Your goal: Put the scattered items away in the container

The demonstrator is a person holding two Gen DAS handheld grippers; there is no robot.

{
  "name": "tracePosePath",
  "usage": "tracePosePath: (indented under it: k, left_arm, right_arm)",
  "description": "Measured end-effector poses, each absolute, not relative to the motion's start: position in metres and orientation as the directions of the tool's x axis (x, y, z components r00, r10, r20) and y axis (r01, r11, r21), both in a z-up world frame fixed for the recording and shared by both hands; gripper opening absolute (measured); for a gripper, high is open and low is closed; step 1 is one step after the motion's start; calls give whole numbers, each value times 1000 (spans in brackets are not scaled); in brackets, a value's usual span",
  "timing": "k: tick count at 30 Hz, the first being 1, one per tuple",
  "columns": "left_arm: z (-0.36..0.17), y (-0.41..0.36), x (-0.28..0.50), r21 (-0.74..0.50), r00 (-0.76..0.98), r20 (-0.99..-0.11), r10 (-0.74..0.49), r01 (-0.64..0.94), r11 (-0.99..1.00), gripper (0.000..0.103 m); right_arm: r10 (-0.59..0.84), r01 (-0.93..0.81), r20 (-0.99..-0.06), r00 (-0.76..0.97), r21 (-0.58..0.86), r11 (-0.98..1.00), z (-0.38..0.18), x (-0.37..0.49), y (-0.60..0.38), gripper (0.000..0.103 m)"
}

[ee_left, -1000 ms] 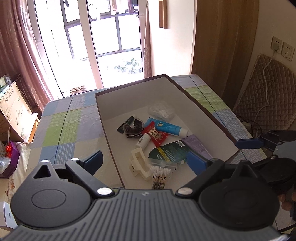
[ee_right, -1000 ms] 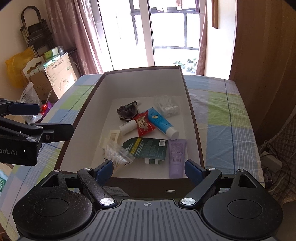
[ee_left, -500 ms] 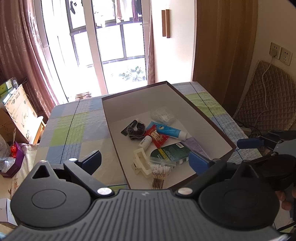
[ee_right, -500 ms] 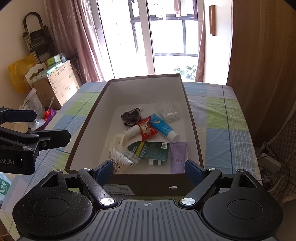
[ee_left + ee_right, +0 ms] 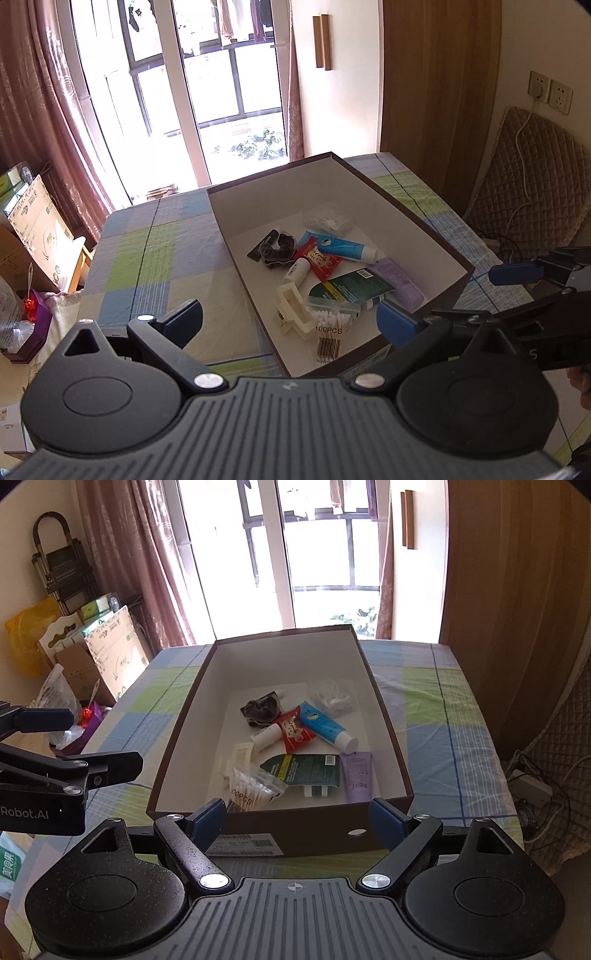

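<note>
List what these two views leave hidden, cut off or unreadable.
- Table near edge: both views, hidden behind the gripper bodies.
- Item under the dark green packet: right wrist view, only white tabs show.
- Clear bag contents: left wrist view, too small to identify.
- Purple tube print: too small to read.
- Box label: partly covered by the right gripper.

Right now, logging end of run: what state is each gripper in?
Left gripper: open, holding nothing.
Right gripper: open, holding nothing.
</note>
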State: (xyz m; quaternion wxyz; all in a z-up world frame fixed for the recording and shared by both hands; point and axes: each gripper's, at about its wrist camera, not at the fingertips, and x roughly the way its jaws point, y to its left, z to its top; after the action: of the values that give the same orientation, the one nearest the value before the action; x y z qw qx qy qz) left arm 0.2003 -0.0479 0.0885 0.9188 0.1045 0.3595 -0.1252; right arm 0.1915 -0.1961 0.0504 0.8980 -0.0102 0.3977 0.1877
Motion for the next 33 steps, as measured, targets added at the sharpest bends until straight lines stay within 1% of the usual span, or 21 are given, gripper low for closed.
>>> tracePosePath:
  k: [21,33]
  left_arm:
    - [87,-37,171,113,708,-671,-218,389,914,99]
    - [88,-22,150,116,714,-663,-227,397,910,99]
  right_arm:
    - [261,-273,-715,649,102,957,55,140,-185,90]
    - [243,-263,-715,655,86,961,54,113,-176,90]
